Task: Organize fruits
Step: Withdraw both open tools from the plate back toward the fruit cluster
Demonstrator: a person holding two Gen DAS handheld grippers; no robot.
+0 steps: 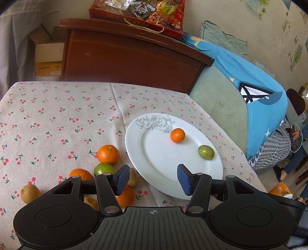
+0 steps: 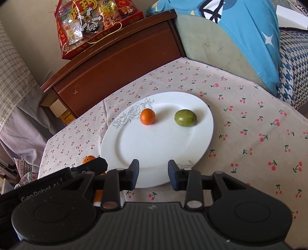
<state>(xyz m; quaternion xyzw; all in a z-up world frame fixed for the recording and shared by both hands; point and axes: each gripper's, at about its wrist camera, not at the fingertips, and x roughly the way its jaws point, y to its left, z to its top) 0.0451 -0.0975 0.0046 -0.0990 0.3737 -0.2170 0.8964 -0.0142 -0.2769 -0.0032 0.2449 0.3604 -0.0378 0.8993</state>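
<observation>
The surface [image 1: 57, 115] is covered by a pale cloth printed with small red cherries. Beyond its far edge a dark brown wooden cabinet [image 1: 125, 55] is set against a plain beige wall [image 2: 32, 17], and a red snack gift bag [image 1: 138, 15] is placed on top of it. To the left of the cabinet an open cardboard box [image 1: 48, 55] is seen. On the right, a grey-green sofa [image 1: 217, 96] is draped with a blue cloth [image 1: 259, 92]. The room is lit by soft daylight.

one plate [image 1: 154, 153], two fruits on it
</observation>
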